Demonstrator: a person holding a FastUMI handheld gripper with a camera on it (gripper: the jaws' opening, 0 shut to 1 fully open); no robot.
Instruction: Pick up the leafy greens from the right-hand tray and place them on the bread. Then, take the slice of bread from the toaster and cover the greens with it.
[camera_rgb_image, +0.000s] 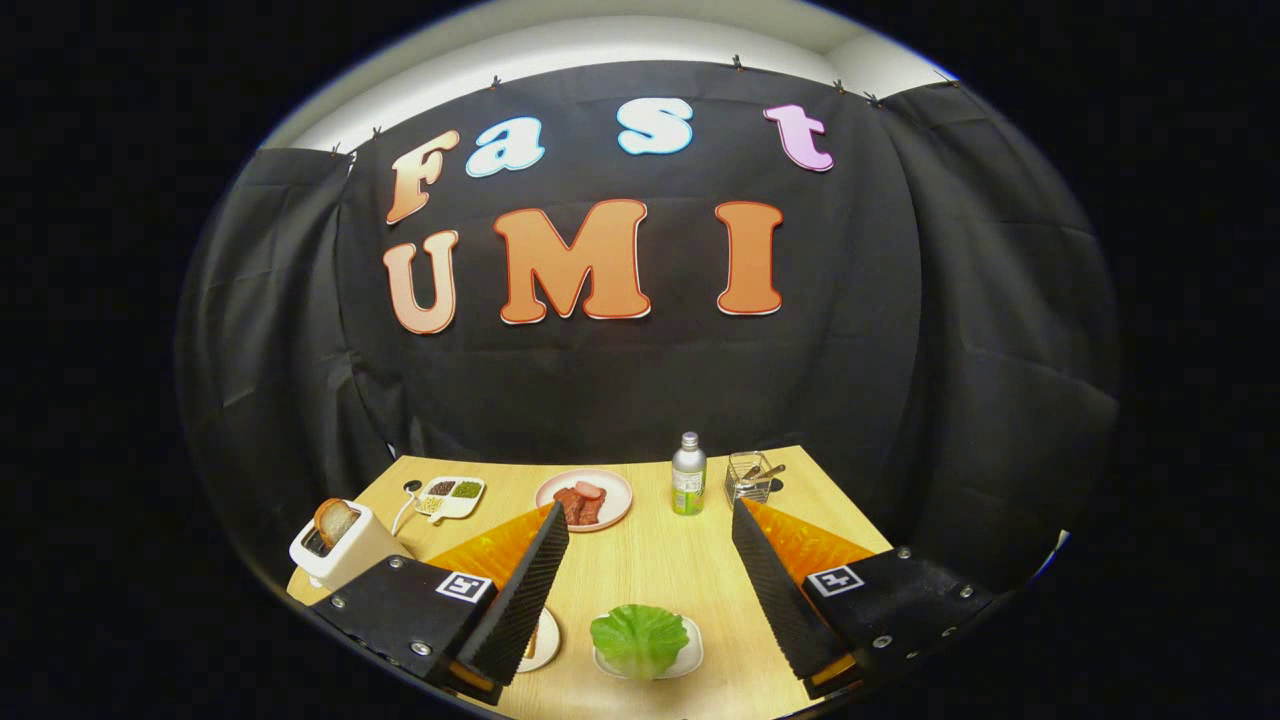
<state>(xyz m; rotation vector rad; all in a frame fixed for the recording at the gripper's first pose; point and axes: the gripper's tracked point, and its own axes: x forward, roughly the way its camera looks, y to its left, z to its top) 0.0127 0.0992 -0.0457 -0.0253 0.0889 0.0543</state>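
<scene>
- Gripper (650, 575) spread wide, holding nothing, above the desk (650, 560).
- Leafy greens (638, 640) on a small tray (690, 655), low centre between the fingers.
- Toaster (345, 545) with bread slice (335, 520) at desk's left edge.
- Plate (543, 645) beside left finger, probably bread, mostly hidden.
- Bare desk mid-frame.

Gripper (650, 545): fingers wide apart above the table (650, 570).
Leafy greens (638, 640): lay on a tray (688, 655), between the fingers.
Plate (545, 645): left of the greens, partly behind the left finger.
Toaster (345, 545): stood at the table's left, bread slice (335, 520) in its slot.
Divided dish (452, 495): beyond the toaster.
Plate of meat (585, 498): right of that dish.
Bottle (688, 475): right of the meat.
Wire basket (748, 478): right of the bottle.
</scene>
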